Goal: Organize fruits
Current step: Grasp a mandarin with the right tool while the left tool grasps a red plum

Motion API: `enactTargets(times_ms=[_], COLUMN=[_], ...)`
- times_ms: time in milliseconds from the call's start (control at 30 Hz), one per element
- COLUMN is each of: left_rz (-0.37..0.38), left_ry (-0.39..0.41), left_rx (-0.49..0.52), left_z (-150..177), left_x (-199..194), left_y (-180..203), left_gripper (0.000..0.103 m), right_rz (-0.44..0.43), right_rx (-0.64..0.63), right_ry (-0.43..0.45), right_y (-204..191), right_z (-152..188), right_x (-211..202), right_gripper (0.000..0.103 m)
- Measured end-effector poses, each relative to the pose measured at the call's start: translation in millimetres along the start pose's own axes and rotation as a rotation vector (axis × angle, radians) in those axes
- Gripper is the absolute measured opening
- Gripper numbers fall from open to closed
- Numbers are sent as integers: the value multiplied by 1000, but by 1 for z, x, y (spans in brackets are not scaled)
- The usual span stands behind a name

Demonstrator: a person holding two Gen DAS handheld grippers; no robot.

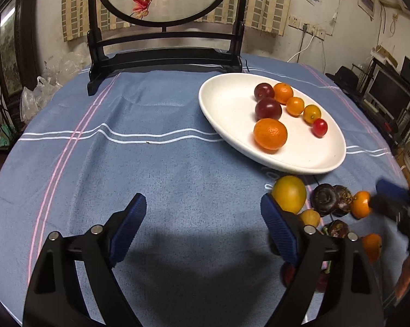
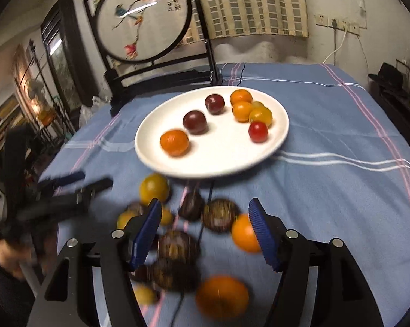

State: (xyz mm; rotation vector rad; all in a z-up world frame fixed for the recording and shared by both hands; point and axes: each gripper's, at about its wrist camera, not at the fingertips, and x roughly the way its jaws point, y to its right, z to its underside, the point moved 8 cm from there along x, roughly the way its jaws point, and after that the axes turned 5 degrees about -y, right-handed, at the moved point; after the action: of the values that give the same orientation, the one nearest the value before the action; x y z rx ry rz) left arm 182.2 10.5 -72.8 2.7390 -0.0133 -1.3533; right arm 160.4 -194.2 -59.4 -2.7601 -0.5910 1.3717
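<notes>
right gripper [image 2: 205,234] jaws spread, empty, poised above near loose pile: dark brown round fruits [image 2: 177,245], orange mandarins [image 2: 244,234] on blue striped tablecloth [image 2: 341,204] | left gripper [image 1: 203,227] released, empty, left | far: round white plate [image 2: 155,160] collecting sorted fruit

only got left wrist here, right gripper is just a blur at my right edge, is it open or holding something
Observer: Open and empty. The right gripper hangs with its jaws spread over the blue cloth.
Operator: whats under the gap
Observer: A dark brown fruit lies on the cloth below the gap, blurred, and an orange sits beside the right-hand finger, partly hidden by it.
</notes>
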Motion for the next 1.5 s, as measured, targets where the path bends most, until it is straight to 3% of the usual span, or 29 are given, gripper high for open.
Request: enactTargets(times_ms=[267,433,467,533,567,1133,1333,1500], left_rz=[18,17,20,30,39,149,168,201], left_ry=[17,14,13,9,4,-104,-143,-172], left_rx=[31,28,31,34,37,186,212,238], left_z=[2,2,2,3,4,56,66,70], left_x=[-6,-5,-5,-5,-5,-14,-6,1], left_y=[9,6,7,8,9,51,62,74], left_gripper=[85,85,85,85,85,85,75,60], right_rz=[74,115,118,123,118,82,62,48], right_rx=[-87,-123,-123,-125,-117,-61,-53,-53], right_ry=[-71,-133,-141,-168,-174,-125,-106,-95], right_y=[5,5,5,6,6,15,16,15], right_z=[53,63,64,66,66,59,60,60], right_x=[-21,-7,-2,7,9,-1,-7,-10], right_gripper=[67,67,64,45,44,44,44,44])
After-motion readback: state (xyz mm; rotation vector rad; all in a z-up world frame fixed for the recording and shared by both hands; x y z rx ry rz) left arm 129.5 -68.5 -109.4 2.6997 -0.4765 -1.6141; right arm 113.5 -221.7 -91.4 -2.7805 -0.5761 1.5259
